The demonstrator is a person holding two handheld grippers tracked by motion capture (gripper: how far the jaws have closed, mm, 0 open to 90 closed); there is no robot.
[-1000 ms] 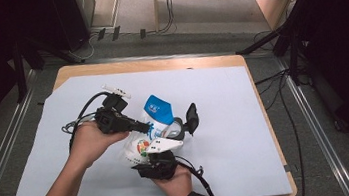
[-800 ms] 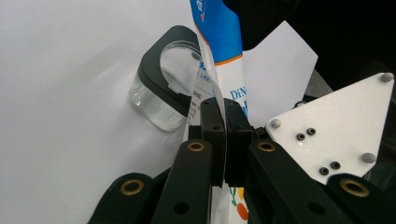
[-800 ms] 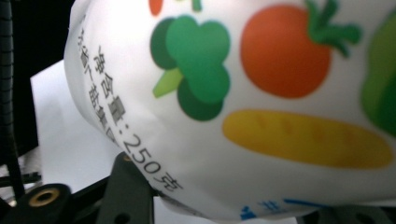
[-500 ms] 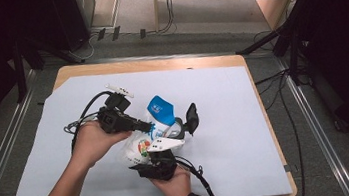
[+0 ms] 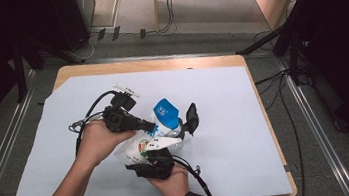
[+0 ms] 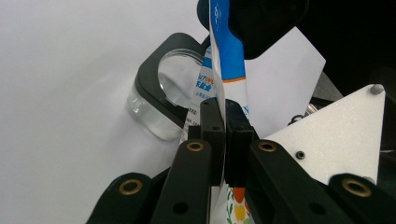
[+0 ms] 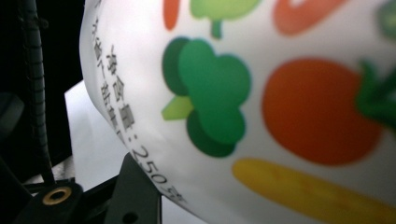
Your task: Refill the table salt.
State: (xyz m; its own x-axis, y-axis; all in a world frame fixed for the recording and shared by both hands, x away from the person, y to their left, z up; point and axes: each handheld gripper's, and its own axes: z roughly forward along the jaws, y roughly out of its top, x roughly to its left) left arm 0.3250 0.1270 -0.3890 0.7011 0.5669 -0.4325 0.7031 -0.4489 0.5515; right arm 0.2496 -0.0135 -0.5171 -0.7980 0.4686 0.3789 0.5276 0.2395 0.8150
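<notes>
Two claws on pouch point(image 5: 140, 145), left claw point(image 6: 225, 116) clamped on top, right claw point(image 5: 154, 148) gripping its body.

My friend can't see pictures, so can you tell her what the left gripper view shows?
Two black tongs pinch the thin edge of a blue and white printed bag. Behind it, a clear container with a black rim sits on the white table cover.

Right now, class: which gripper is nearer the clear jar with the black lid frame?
Left. The left gripper, shut on the bag, sits just before the jar; the right gripper holds the bag's bottom, farther back.
</notes>
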